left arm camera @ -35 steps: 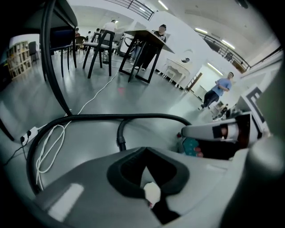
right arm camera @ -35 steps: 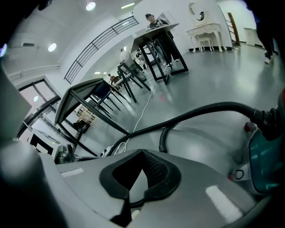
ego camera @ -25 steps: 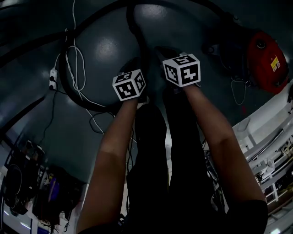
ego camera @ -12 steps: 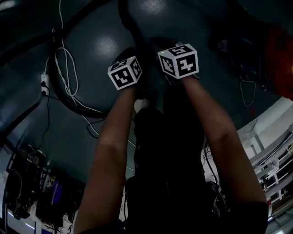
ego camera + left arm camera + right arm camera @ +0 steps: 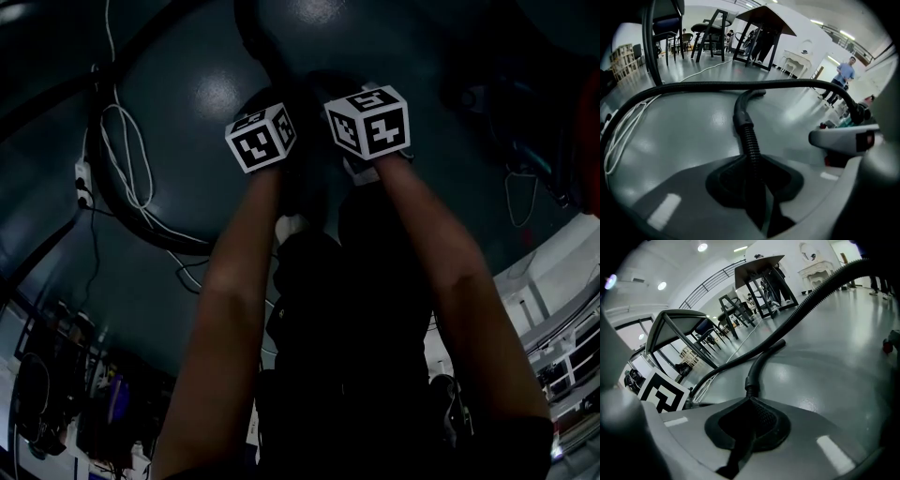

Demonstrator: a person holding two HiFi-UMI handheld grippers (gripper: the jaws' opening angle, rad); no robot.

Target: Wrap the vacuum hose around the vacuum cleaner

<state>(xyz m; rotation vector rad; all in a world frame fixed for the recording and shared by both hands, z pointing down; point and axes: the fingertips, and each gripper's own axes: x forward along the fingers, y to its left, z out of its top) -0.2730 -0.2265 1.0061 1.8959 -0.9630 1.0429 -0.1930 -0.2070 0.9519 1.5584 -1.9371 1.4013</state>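
Fingers of the left gripper have just been loosening, one hose lying between them with a gap at its right. Just beside, right gripper fingers clamp that hose, which runs ahead along the floor. Two grippers, one hose.

Dark tables and chairs stand on a glossy grey floor.

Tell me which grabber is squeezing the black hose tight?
The right gripper: its jaws are shut on the hose. The left gripper has just been opening its jaws, with the hose between them.
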